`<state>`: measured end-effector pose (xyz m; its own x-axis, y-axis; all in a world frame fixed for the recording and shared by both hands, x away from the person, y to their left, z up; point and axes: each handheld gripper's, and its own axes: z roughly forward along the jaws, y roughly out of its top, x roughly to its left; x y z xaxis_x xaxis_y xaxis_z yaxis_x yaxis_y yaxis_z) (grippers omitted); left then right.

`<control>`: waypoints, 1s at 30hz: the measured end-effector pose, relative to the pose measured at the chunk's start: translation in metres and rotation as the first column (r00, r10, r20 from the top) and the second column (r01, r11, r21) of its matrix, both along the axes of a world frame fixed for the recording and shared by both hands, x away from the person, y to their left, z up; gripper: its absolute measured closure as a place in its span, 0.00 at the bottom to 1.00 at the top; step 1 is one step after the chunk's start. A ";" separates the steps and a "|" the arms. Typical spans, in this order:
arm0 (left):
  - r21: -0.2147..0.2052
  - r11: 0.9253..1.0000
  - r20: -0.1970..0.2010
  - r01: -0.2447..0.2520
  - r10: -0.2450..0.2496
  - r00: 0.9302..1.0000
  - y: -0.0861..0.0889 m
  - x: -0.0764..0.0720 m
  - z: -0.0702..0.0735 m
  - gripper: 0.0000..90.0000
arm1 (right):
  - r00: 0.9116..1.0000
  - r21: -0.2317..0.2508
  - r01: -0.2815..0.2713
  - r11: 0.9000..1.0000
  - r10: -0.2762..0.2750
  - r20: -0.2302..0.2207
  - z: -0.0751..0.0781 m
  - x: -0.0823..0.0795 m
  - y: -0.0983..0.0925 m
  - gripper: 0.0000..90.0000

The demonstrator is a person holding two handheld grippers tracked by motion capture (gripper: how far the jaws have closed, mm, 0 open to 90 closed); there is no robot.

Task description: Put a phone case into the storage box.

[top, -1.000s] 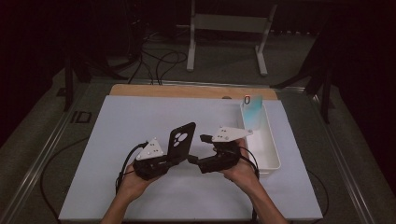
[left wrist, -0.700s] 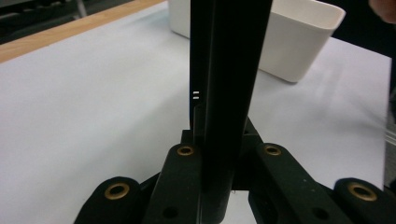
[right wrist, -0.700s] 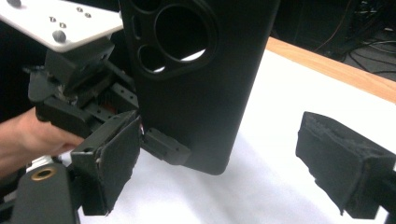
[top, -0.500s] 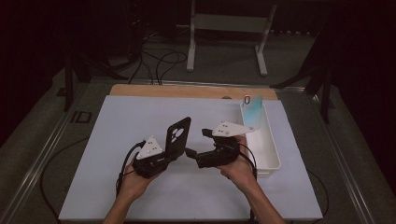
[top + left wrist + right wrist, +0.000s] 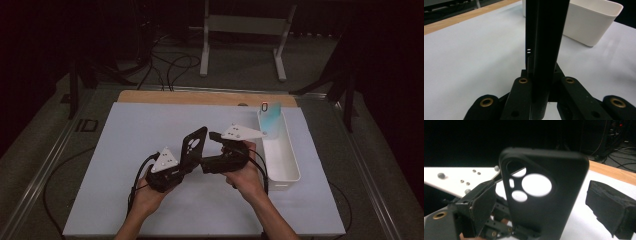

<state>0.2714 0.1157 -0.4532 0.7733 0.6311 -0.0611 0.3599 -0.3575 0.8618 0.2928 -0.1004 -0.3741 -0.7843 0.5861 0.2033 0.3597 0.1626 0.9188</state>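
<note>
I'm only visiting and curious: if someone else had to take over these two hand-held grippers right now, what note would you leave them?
Left gripper: shut on the black soft phone case with round camera cut-outs, holding it upright above the white table cover.
Right gripper: open, its jaws have just been opening; the case stands between them, pads not pressing.
White plastic bin sits at the right, with a pale blue phone leaning at its far end.
Done: case picked up.
Left: probably fitting the case onto the phone.
</note>
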 end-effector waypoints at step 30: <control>-0.005 1.000 0.007 -0.017 0.017 1.000 -0.011 -0.005 0.000 0.95 | 0.997 0.021 0.081 0.996 -0.080 -0.019 -0.005 0.003 0.013 0.12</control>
<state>0.2664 0.1046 -0.4536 0.7627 0.6440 -0.0589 0.3601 -0.3473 0.8659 0.2959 -0.0874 -0.3787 -0.7307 0.6425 0.2306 0.3874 0.1122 0.9151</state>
